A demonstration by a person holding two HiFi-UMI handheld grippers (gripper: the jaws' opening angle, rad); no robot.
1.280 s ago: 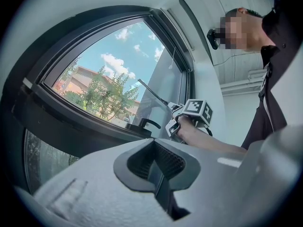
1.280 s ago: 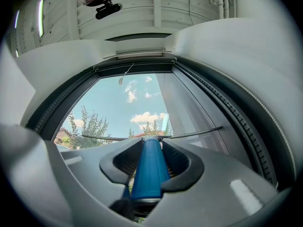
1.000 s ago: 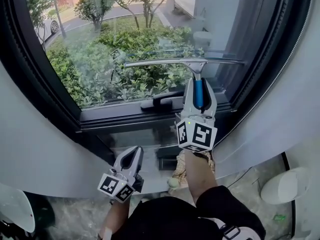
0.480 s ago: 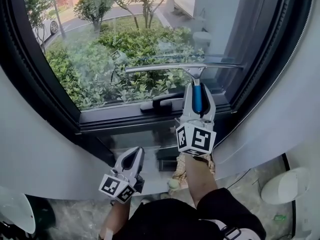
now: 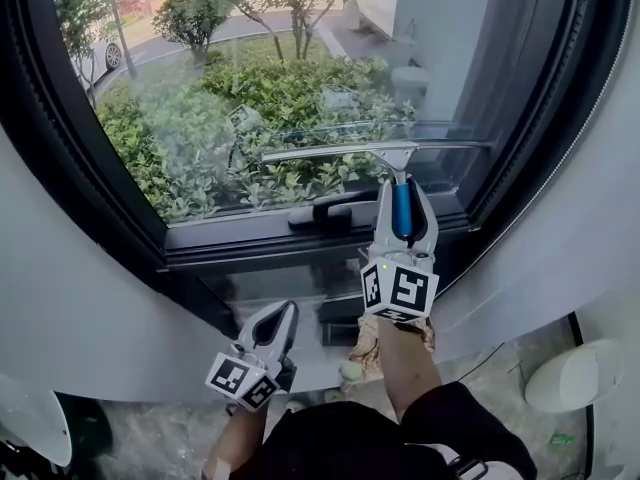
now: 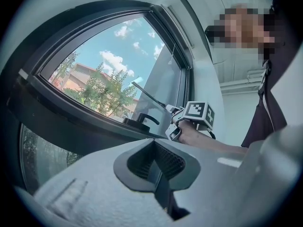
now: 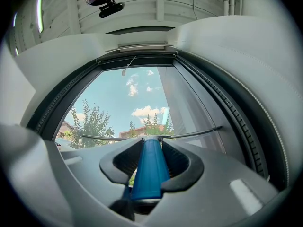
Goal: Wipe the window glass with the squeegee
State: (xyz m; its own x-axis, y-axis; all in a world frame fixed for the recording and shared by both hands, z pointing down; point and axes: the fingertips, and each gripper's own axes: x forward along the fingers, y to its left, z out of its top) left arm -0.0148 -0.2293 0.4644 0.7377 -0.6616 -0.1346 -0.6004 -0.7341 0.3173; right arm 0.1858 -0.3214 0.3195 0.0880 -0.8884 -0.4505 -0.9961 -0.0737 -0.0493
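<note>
The right hand-held gripper [image 5: 402, 206] was squeezed on the blue handle of the squeegee [image 5: 370, 151]. Its long blade lay side to side on the window glass [image 5: 230, 88], near the bottom edge, just above that gripper. The left hand-held gripper [image 5: 277, 320] hung lower, pinched together, empty.

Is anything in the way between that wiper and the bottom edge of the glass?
Nothing on the glass itself: it is bare below the squeegee gripped in the right tongs. The black window handle juts from the frame just under its left half and might catch the blade.
</note>
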